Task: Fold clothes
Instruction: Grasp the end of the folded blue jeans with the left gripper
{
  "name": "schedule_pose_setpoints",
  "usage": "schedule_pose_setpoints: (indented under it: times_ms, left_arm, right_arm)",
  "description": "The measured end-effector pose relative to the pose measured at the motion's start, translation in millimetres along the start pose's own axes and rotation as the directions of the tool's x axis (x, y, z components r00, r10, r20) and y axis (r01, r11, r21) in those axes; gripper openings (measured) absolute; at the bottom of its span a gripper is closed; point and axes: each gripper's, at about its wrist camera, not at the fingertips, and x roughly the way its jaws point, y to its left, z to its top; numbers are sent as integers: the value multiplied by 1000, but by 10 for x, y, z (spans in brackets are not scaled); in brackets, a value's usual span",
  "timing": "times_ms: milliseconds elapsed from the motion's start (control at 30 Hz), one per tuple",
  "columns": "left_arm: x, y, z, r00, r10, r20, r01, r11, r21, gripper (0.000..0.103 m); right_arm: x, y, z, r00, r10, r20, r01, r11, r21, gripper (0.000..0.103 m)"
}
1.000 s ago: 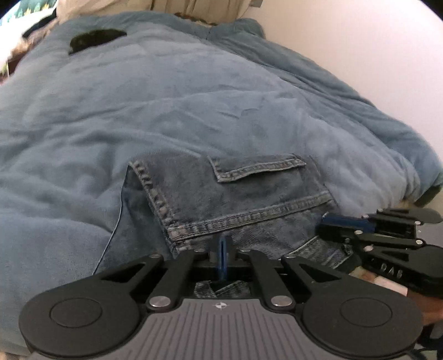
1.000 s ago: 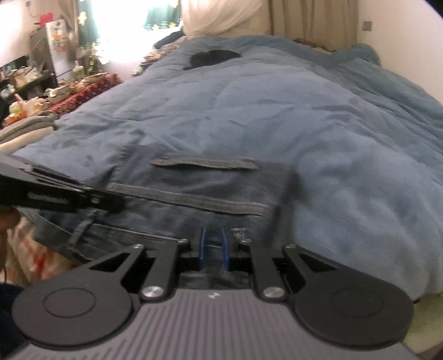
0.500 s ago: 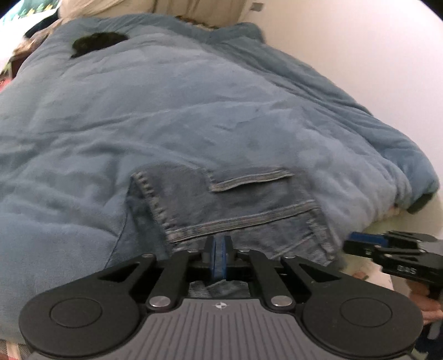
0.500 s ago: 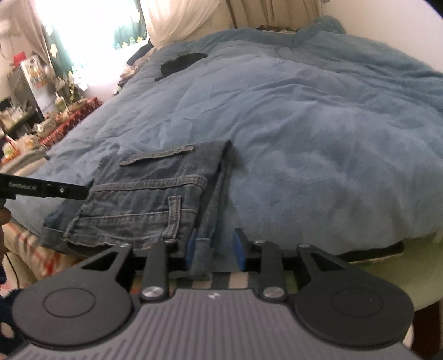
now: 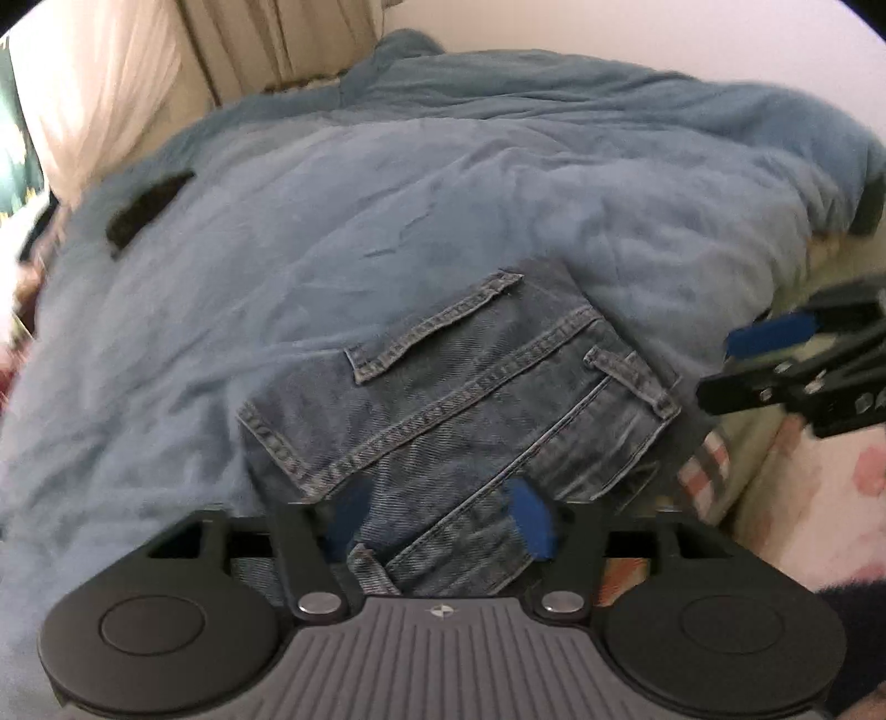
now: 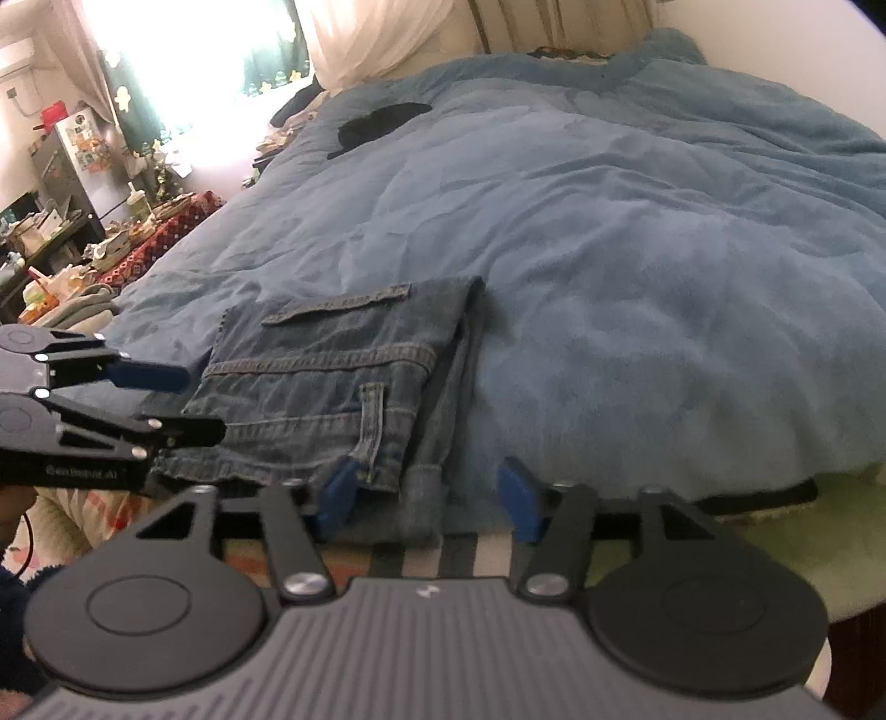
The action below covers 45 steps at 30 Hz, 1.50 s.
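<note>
Folded blue jeans (image 5: 470, 399) lie near the front edge of the bed, back pocket flap up. My left gripper (image 5: 437, 520) hangs over their near waistband, jaws opening wide; denim lies between the blue pads (image 5: 531, 520) without being pressed. From the right wrist view the jeans (image 6: 343, 376) sit left of centre. My right gripper (image 6: 426, 498) is also opening, with the folded right edge of the jeans between its pads, not gripped. Each gripper shows in the other's view: the right gripper (image 5: 742, 363) at the right, the left gripper (image 6: 177, 404) at the left.
A blue fleece duvet (image 6: 609, 232) covers the bed, with a small black item (image 6: 382, 122) far back. A white wall (image 5: 609, 27) runs along the right side. Left of the bed stand a cluttered table (image 6: 138, 243) and a fridge (image 6: 77, 160). Striped sheet (image 6: 459, 554) shows at the bed's edge.
Both grippers, shut on the jeans' near edge a second ago, have spread their jaws and let go. The left gripper has rolled and shifted, so the jeans now look slanted.
</note>
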Motion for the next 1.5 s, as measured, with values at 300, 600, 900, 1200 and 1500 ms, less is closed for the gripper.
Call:
schedule_pose_setpoints:
  times_ms: [300,600,900,1200,1500]
  left_arm:
    - [-65,-323,-151,996,-17,89,-10,956,294,75]
    - [118,-848,-140,996,-55,67,14,865,502,46]
    - [249,-1130,-109,990,-80,113,6,839,543,43]
    - [326,-1415,-326,981,22,195,-153,710,687,52]
    - [647,-1614,-495,923,173,343,-379,554,741,80]
  right_arm:
    - [-211,-155,-99,989,-143,20,142,988,65,102]
    - [-284,-285,-198,964,-265,-24,266,963,48,102]
    - [-494,-507,-357,982,-152,109,130,974,186,102]
    - [-506,-692,-371,989,-42,139,2,962,274,102]
    - [-543,-676,-389,986,13,169,-62,955,291,102]
